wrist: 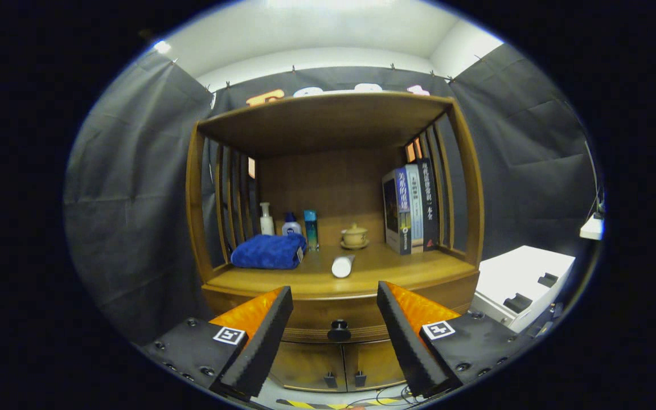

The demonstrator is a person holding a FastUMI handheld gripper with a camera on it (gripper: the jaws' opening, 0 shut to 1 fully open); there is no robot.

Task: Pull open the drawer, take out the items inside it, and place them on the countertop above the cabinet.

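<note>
Your gripper's fisheye camera faces the brown wooden cabinet (333,228) head-on from slightly back, level with its round dark drawer knob (339,329), fingers apart.

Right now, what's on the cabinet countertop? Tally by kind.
Bottles, upright: 3 (pump bottle, white-and-blue bottle, teal bottle)
White tube, lying down: 1
Blue towel, folded: 1
Lidded teacup on saucer: 1
Books, upright: 3
Total: 9
Claw open, drawer knob between its fingers, untouched.
</note>
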